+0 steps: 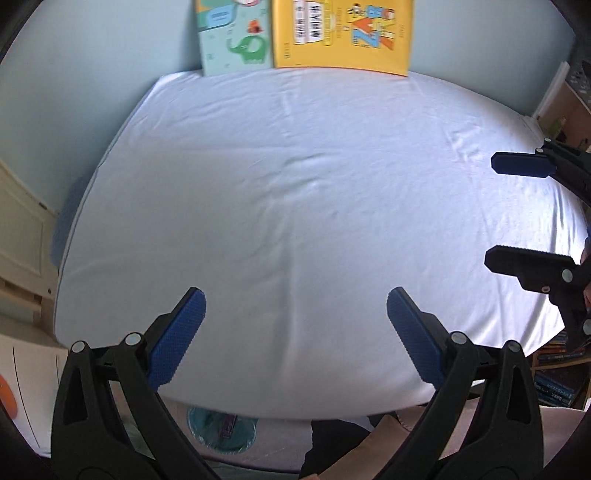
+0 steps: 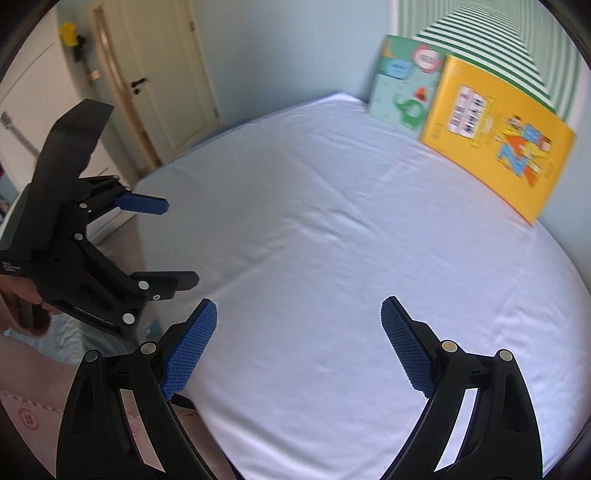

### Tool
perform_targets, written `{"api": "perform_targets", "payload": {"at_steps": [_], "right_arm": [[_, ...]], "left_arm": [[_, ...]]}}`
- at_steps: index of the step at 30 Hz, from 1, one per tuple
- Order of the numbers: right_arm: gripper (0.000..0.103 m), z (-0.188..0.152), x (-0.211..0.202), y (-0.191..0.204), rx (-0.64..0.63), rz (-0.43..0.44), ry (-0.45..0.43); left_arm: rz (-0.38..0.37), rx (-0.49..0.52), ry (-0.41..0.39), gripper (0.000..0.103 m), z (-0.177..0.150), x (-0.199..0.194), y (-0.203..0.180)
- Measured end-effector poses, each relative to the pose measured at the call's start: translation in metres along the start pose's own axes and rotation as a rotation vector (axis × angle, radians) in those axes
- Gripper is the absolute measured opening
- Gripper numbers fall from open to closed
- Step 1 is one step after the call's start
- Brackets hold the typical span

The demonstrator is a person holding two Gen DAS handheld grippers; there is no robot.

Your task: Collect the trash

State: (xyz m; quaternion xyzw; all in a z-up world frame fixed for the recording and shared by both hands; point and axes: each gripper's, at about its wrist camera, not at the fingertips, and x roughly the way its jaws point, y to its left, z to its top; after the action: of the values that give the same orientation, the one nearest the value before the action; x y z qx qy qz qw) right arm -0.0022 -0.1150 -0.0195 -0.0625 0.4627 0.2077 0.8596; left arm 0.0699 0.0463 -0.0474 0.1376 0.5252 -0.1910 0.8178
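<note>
Hovering with both the left tongs (image 1: 295, 332) and right tongs (image 2: 299, 343) spread wide and empty over the white cloth-covered desk (image 1: 295, 203), the person shows no trash in either view, so scanning beyond the yellow picture book (image 1: 341, 33) seems wise before reaching.

Two spread-fingered grippers, right gripper (image 2: 299, 343) and left gripper (image 2: 181, 243), above white table (image 2: 332, 221).

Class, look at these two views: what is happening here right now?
A person holds two grippers over a table covered in a white sheet. The left gripper and the right gripper are both open and hold nothing. Two picture books, a yellow one and a green one, lean against the wall. No trash shows on the sheet.
</note>
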Motion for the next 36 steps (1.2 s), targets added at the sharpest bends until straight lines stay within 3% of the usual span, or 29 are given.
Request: {"api": "perform_targets", "payload": {"at_steps": [5,14,24,36], "right_arm": [[0.09,-0.025,-0.018,-0.042,0.08,-0.088,0.003],[0.09,-0.059,-0.032,-0.08,0.272,-0.198,-0.011],[0.09,-0.073,-0.037,-0.095,0.454,-0.254,-0.05],[0.09,-0.073,-0.034,-0.092,0.503,-0.279,-0.057]], "left_arm": [[-0.034,0.037,0.004,0.096,0.025,0.014,-0.039],[-0.054,0.156,0.016,0.096,0.054,0.031,-0.082],[-0.098,0.218,0.018,0.096,0.074,0.036,-0.093],[-0.112,0.246,0.017,0.096,0.078,0.04,-0.091]]}}
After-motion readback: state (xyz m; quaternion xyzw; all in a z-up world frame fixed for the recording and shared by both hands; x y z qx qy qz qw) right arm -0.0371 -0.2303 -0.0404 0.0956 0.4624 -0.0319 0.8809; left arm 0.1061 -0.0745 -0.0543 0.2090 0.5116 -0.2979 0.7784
